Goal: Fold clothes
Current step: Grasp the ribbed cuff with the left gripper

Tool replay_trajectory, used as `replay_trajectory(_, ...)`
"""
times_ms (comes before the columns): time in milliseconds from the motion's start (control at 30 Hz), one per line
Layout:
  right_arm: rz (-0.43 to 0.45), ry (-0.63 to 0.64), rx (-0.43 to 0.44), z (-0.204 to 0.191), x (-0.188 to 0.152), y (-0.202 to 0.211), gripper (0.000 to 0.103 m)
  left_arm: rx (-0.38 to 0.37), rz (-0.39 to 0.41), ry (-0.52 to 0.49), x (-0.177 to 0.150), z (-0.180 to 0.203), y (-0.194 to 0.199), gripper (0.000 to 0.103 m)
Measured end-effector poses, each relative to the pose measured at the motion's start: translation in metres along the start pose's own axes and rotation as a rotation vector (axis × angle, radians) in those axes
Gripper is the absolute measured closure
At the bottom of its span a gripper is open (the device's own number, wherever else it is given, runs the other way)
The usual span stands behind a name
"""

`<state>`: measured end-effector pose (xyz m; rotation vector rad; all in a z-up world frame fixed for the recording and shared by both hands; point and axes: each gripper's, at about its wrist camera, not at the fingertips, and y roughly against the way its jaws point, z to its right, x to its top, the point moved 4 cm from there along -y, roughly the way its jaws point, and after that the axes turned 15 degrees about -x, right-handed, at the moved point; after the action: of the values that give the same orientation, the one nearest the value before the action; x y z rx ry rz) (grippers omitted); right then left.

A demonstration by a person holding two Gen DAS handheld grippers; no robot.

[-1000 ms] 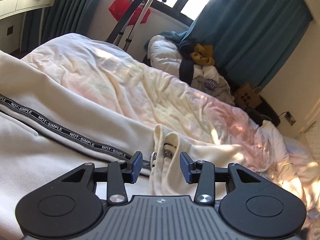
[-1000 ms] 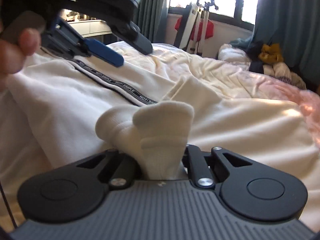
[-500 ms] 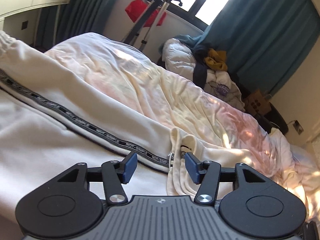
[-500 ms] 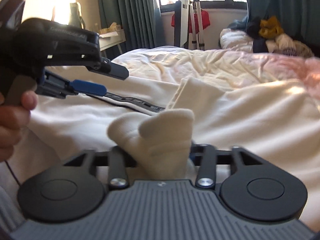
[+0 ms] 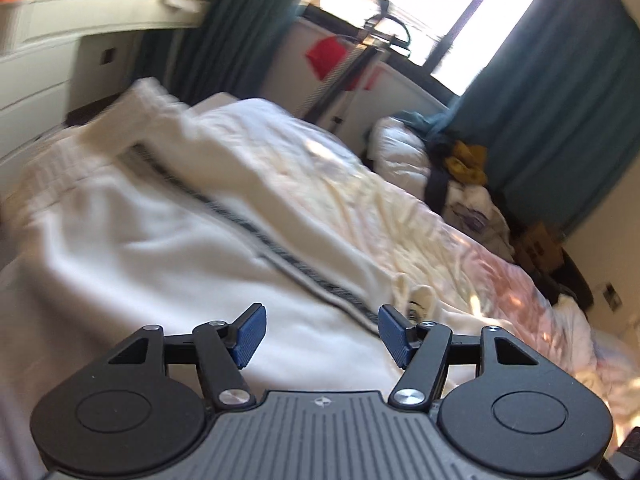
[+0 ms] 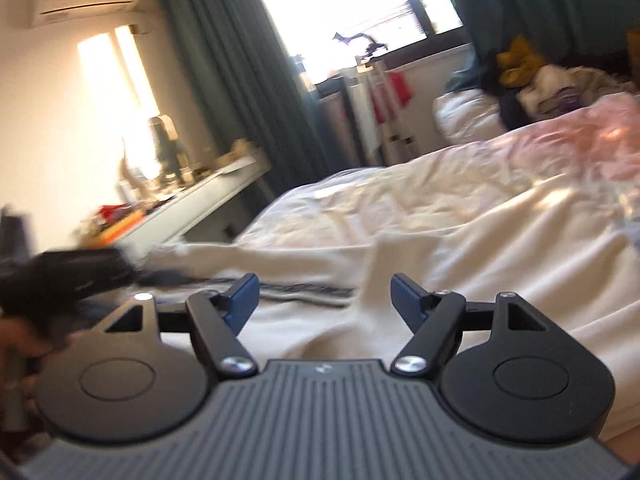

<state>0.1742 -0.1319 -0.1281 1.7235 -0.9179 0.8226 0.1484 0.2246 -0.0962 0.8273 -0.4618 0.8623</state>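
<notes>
Cream trousers [image 5: 168, 240] with a black lettered side stripe [image 5: 256, 236] lie spread on the bed; the right wrist view shows them too, trousers [image 6: 320, 320]. My left gripper [image 5: 318, 330] hovers over the fabric, jaws opening, nothing between the blue pads. The trousers' folded cuff [image 5: 416, 300] lies just beyond its right pad. My right gripper [image 6: 322, 300] also hangs above the cloth, jaws opening and empty. The left gripper [image 6: 68, 272] shows as a dark blur at the left of the right wrist view, with a hand [image 6: 16, 340] under it.
A rumpled cream and pink duvet [image 5: 400, 208] covers the bed. A pile of clothes [image 5: 460, 164] sits at the far end below teal curtains [image 5: 552, 92]. A white desk [image 5: 80, 36] with clutter stands left, a folded stand [image 5: 352, 68] by the window.
The right gripper let go of the bunched cream cuff and lifted away, rolling. The left gripper widened and drew back along the trousers, leaving the cuff beyond its right pad.
</notes>
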Motion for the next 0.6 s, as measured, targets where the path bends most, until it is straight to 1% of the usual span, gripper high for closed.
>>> replay_trajectory(33, -0.02, 0.002, -0.037, 0.005, -0.003, -0.009, 0.028, 0.027, 0.012, 0.008, 0.001, -0.007, 0.008, 0.038)
replay_trajectory(67, -0.048, -0.002, -0.054, 0.01, -0.006, -0.019, 0.027, 0.057, 0.027, 0.016, 0.002, -0.014, 0.016, 0.036)
replay_trajectory(100, -0.085, -0.006, -0.062, 0.013, -0.012, -0.029, 0.027, 0.07, 0.046, 0.039, 0.005, -0.022, 0.022, 0.035)
replay_trajectory(167, -0.152, 0.015, -0.047, 0.011, -0.023, -0.046, 0.027, 0.097, 0.082, 0.086, 0.011, -0.037, 0.035, 0.03)
replay_trajectory(233, -0.192, 0.066, -0.029, 0.0, -0.035, -0.055, 0.027, 0.103, 0.125, 0.169, 0.017, -0.054, 0.043, 0.028)
replay_trajectory(333, -0.181, 0.156, -0.053, -0.014, -0.043, -0.053, 0.027, 0.147, 0.17, 0.291, 0.021, -0.08, 0.05, 0.028)
replay_trajectory(400, -0.186, 0.135, -0.051, -0.013, -0.042, -0.052, 0.029, 0.175, 0.179, 0.355, 0.018, -0.093, 0.056, 0.028)
replay_trajectory(467, -0.193, 0.099, -0.056, -0.008, -0.039, -0.051, 0.03, 0.236, 0.177, 0.387, 0.016, -0.1, 0.06, 0.027)
replay_trajectory(533, -0.188, 0.076, -0.079, -0.002, -0.035, -0.047, 0.029, 0.308, 0.159, 0.4, 0.013, -0.105, 0.062, 0.026)
replay_trajectory(600, -0.171, 0.069, -0.11, 0.002, -0.031, -0.042, 0.029, 0.339, 0.137, 0.409, 0.012, -0.109, 0.061, 0.026)
